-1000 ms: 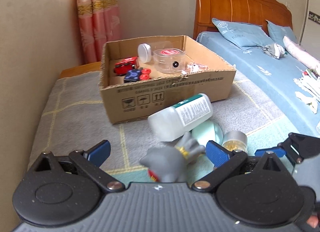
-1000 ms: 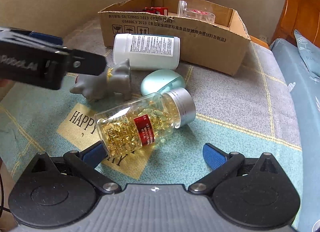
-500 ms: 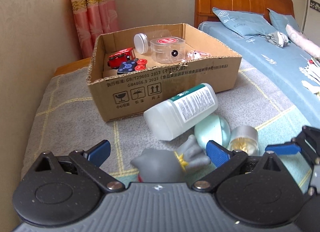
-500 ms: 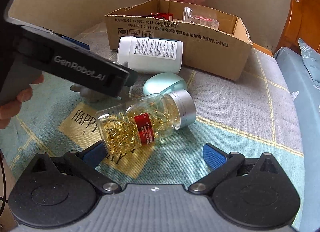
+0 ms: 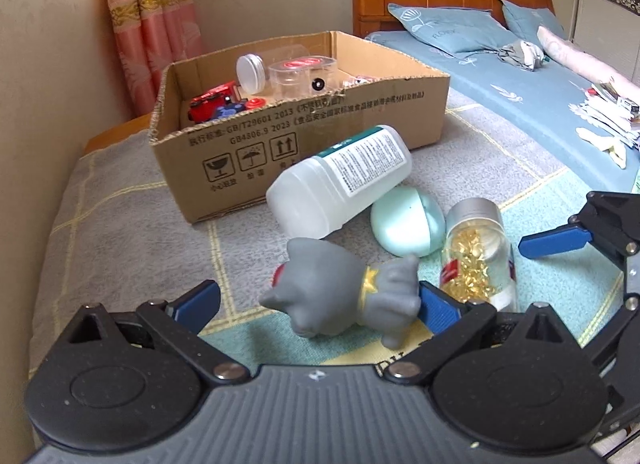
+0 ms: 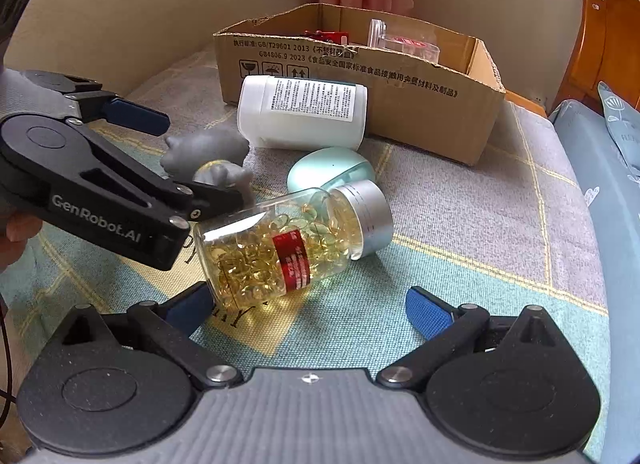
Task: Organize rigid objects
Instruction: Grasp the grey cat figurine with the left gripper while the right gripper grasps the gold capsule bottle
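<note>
Left wrist view: our left gripper [image 5: 316,298], spread, brackets the grey rubber cat figurine [image 5: 344,296] lying near the brown cardboard box [image 5: 300,131], evidently its destination.

Right wrist view: our right gripper [image 6: 308,304], spread, faces the clear capsule bottle [image 6: 288,248], nearer than the box.

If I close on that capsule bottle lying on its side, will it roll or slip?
The capsule bottle is a smooth clear cylinder lying on its side, so it probably rolls if nudged and may slip in the pads. The loose capsules inside would likely shift when lifted.
</note>
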A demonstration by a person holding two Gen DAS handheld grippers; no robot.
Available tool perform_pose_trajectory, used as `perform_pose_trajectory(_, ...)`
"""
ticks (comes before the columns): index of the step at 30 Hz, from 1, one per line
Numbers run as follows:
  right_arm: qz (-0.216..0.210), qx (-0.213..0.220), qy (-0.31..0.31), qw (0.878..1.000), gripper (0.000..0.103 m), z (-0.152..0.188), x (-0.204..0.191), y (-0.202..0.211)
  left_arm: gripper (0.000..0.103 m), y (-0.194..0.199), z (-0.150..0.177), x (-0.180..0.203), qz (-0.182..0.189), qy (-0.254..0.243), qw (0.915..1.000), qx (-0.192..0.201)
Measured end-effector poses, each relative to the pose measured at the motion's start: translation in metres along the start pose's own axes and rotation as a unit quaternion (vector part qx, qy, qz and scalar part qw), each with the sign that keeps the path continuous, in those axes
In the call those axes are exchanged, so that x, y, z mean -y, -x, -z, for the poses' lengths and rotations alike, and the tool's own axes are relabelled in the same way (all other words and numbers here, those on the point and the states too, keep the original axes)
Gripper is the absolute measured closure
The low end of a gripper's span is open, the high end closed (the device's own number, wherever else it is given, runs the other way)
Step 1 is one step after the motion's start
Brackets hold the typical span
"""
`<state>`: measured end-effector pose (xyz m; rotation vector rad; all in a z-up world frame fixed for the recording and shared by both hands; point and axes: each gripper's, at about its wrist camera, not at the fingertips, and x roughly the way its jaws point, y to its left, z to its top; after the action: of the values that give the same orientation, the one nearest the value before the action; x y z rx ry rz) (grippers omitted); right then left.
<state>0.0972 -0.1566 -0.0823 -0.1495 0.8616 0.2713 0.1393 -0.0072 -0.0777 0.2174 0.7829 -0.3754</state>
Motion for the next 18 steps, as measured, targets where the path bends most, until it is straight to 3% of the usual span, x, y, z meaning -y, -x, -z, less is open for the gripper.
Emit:
perform_pose_trajectory(5, -0.002, 0.007, 0.002, 1.0, 0.0, 0.003, 0.0, 0.001, 0.007, -0.008, 0.0, -0.005, 0.026, 0.005, 0.9997, -0.001)
perform_pose_trajectory(12, -0.012, 0.017, 0.013, 1.0, 0.0, 0.007, 0.002, 0.003, 0.031, -0.012, 0.003, -0.012, 0.07, 0.023, 0.9973, -0.004)
perform_pose_trajectory(15, -0.015, 0.018, 0.018, 1.0, 0.0, 0.007, 0.003, 0.004, 0.032, -0.01, 0.003, -0.013, 0.057, 0.027, 0.998, -0.006)
perform_pose_trajectory(18, -0.021, 0.017, 0.025, 0.999, 0.0, 0.006, 0.006, 0.003, 0.032, -0.004, 0.005, -0.017, 0.014, 0.023, 0.9996, -0.005)
